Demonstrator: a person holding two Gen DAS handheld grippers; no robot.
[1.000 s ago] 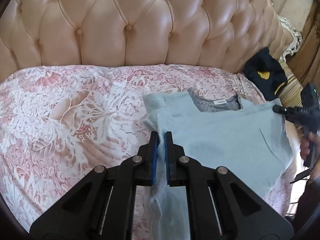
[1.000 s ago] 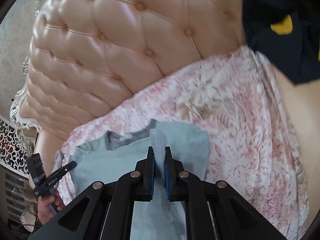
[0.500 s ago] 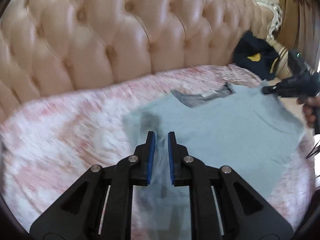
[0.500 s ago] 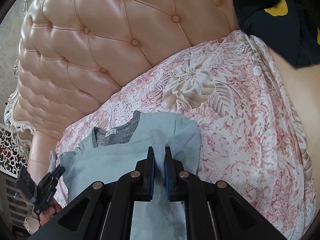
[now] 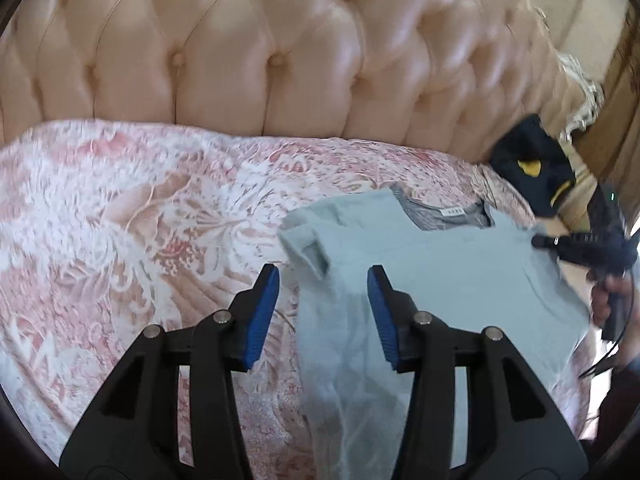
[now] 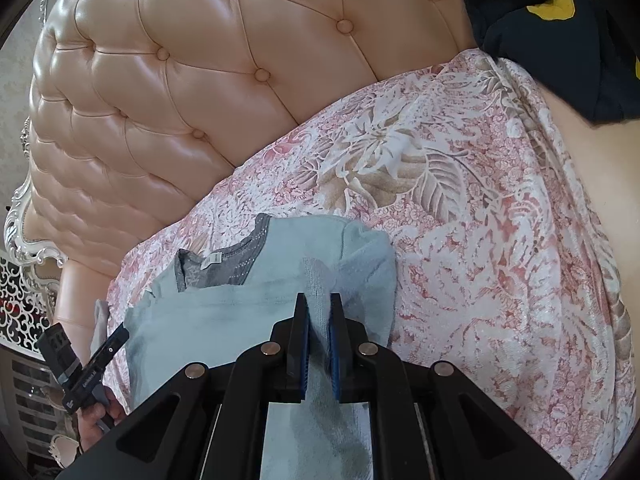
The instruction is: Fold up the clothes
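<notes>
A light blue-grey shirt (image 5: 440, 276) with a darker grey collar and a white label lies on the pink floral bedspread (image 5: 140, 232), partly folded over itself. My left gripper (image 5: 323, 280) is open, its blue pads either side of the shirt's left edge, with a sleeve fold just ahead. My right gripper (image 6: 319, 300) is shut on a pinched fold of the shirt (image 6: 248, 304) at its right edge. It shows from the side in the left wrist view (image 5: 540, 242), and the left gripper shows at the lower left of the right wrist view (image 6: 120, 334).
A tufted pink leather headboard (image 5: 280, 48) rises behind the bed. A dark navy garment with a yellow patch (image 5: 532, 168) lies at the bed's right end, also in the right wrist view (image 6: 560, 32). Ornate white trim (image 6: 24, 220) edges the headboard.
My left gripper has opened and let go of the shirt's edge, which now lies on the bed. My right gripper stays shut on its fold.
</notes>
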